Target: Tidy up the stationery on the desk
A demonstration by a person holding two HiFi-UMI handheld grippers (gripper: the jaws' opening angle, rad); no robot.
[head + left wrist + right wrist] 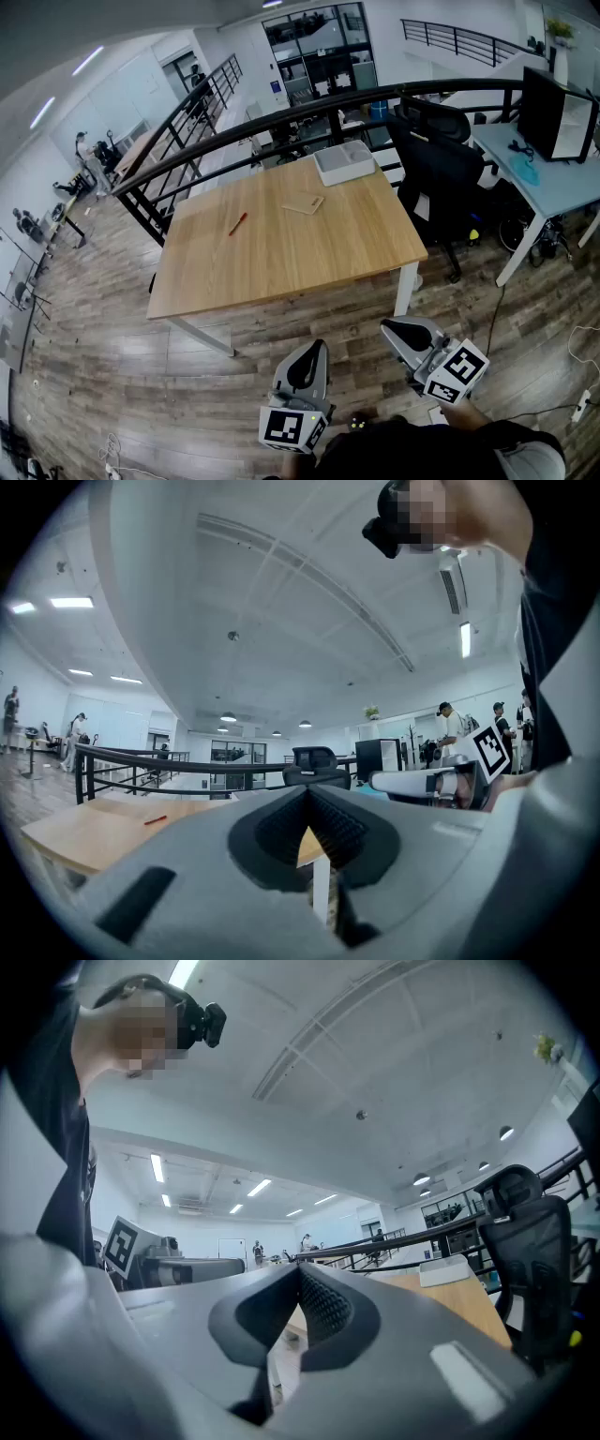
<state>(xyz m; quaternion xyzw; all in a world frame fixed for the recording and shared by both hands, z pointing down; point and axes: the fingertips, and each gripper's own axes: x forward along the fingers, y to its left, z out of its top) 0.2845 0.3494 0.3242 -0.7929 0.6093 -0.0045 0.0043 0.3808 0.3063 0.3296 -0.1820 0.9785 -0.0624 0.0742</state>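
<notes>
A wooden desk [281, 253] stands ahead of me. On it lie a red pen [237, 223], a flat tan card-like piece [304, 203] and, at the far right corner, a white tray [344, 161]. Both grippers hover over the floor, short of the desk's near edge and tilted upward. My left gripper [317, 345] is shut and holds nothing; its own view shows its tips [307, 794] meeting, with the red pen [155, 819] far off. My right gripper [386, 325] is shut and empty too [298, 1269], and the white tray [448, 1270] shows in its view.
A black office chair [436, 164] stands by the desk's right side. A dark railing [281, 117] runs behind the desk. At the right is a pale blue desk [553, 183] with a black box [553, 112] on it. Cables [581, 403] lie on the wood floor.
</notes>
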